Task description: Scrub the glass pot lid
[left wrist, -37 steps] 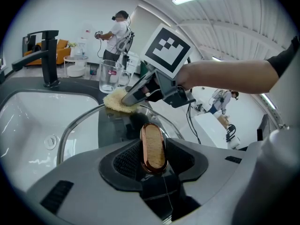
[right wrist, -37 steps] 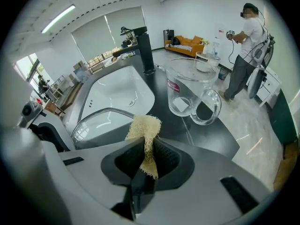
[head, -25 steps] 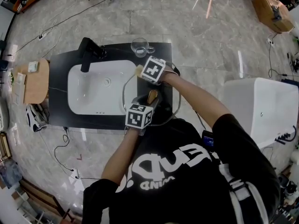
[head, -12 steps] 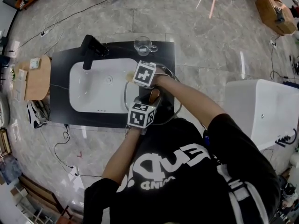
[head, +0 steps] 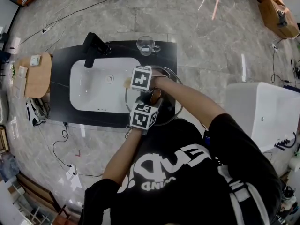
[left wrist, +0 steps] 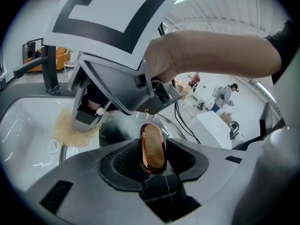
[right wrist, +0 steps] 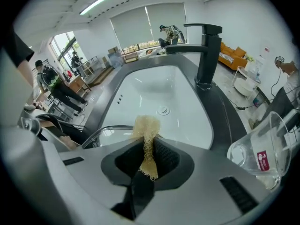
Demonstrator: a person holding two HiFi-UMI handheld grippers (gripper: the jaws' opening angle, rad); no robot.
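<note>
Sponge (right wrist: 146,125), pinched in right hand-held gripper (right wrist: 148,145), borders lid rim (right wrist: 105,129) (left hand-held gripper (left wrist: 153,152) clamps knob (left wrist: 152,142)).

We get bright, even indoor light: ceiling tubes (right wrist: 98,2) glow high above the fingers of the right gripper (right wrist: 149,146), the white sink (right wrist: 154,93) beyond them is nearly blown out, and streaks glint on the marble floor (head: 212,13). Shadows are soft. All views bow at the edges (dark corners ring both gripper views), yet the scrubber (right wrist: 146,128) and the lid knob (left wrist: 153,144) between the fingers of the left gripper (left wrist: 153,159) look sharp.
</note>
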